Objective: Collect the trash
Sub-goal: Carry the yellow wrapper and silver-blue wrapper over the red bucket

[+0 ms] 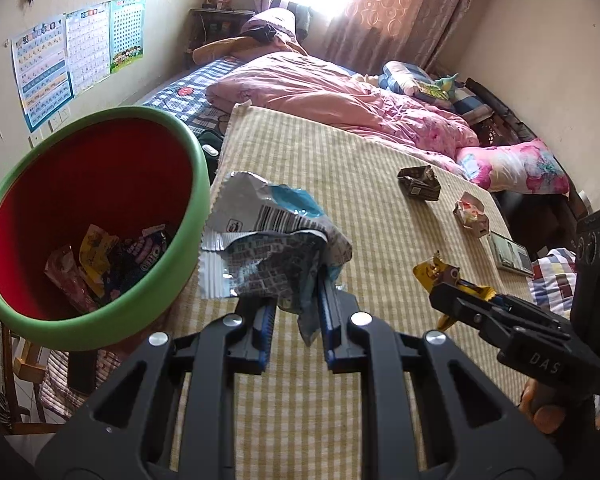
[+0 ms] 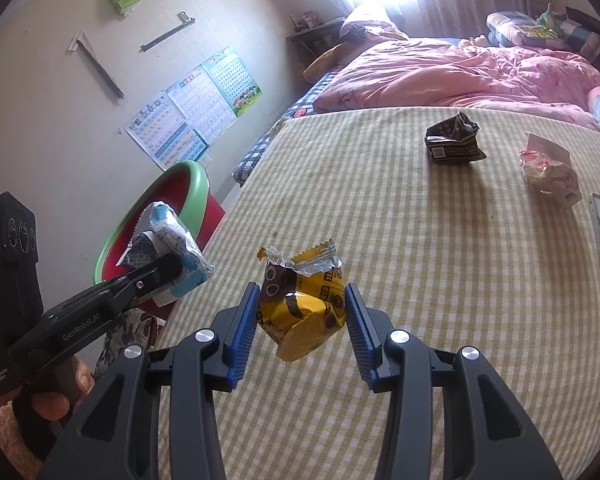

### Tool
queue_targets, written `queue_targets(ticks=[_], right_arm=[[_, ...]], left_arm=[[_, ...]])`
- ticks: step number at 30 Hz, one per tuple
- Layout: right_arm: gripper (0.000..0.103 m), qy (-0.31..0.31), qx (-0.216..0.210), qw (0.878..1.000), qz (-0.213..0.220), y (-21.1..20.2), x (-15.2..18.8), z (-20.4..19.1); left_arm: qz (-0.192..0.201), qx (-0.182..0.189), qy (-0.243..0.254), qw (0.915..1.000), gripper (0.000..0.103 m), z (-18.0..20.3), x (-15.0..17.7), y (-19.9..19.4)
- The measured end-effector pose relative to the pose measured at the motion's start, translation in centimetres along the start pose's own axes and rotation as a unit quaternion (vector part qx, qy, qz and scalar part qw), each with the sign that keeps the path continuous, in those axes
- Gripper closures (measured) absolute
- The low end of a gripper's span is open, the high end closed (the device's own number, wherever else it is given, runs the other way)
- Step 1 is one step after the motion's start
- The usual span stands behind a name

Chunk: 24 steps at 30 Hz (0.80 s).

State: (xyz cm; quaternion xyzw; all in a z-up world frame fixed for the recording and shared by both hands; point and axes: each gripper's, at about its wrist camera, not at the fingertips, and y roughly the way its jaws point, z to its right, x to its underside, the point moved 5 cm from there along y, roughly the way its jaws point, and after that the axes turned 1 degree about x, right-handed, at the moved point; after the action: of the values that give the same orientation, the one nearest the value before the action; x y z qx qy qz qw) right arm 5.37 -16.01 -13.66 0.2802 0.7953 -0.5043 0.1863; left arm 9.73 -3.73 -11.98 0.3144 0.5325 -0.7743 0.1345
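Left wrist view: left gripper (image 1: 296, 304) clamped on a crumpled silver-and-blue wrapper (image 1: 268, 236), held clear above the yellow checked mat (image 1: 340, 160), just right of the green-rimmed red bin (image 1: 100, 208). Seen only here, down inside that bin: several wrappers already lying at the bottom, a yellow one, a pink one and a dark one among them. At the right edge, right gripper (image 1: 452, 284) side-on, pinching a yellow wrapper (image 1: 440, 270). Farther on the mat, a dark crumpled packet (image 1: 418, 182), a pale pink-printed wrapper (image 1: 470, 214) nearer and to its right, and a flat framed item at the mat's right edge.

Right wrist view: right gripper (image 2: 300, 308) partly closed, blue pads pressing both sides of the yellow wrapper (image 2: 300, 312), puffed and lifted off the mat (image 2: 380, 220). At left, left gripper (image 2: 168, 270) side-on with the silver-and-blue wrapper (image 2: 172, 244) in front of the bin (image 2: 188, 192), only rim and a slice of red wall visible, contents hidden. Fingers of a hand (image 2: 52, 400) wrapped round the left handle, bottom left. Dark packet (image 2: 454, 140) and pale wrapper (image 2: 550, 170) far right on the mat, well apart from both grippers.
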Motion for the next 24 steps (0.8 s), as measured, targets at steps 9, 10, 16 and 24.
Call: queue_targets(ticks=[9, 10, 16, 24], right_arm=[[0.061, -0.001, 0.001, 1.0, 0.001, 0.3, -0.3, -0.8], [0.061, -0.002, 0.001, 1.0, 0.002, 0.3, -0.4, -1.0], [0.061, -0.005, 0.001, 1.0, 0.003, 0.6, -0.6, -1.9], [0.061, -0.007, 0.0, 1.0, 0.002, 1.2, -0.6, -2.7]], left_arm=[[0.009, 0.0, 0.0, 1.0, 0.085, -1.1, -0.5, -0.7], [0.01, 0.0, 0.001, 0.9999, 0.084, -1.2, -0.6, -0.8], [0.019, 0.001, 0.001, 0.9998, 0.085, -1.8, -1.0, -1.5], [0.021, 0.002, -0.001, 0.9998, 0.085, -2.7, -1.2, -1.8]])
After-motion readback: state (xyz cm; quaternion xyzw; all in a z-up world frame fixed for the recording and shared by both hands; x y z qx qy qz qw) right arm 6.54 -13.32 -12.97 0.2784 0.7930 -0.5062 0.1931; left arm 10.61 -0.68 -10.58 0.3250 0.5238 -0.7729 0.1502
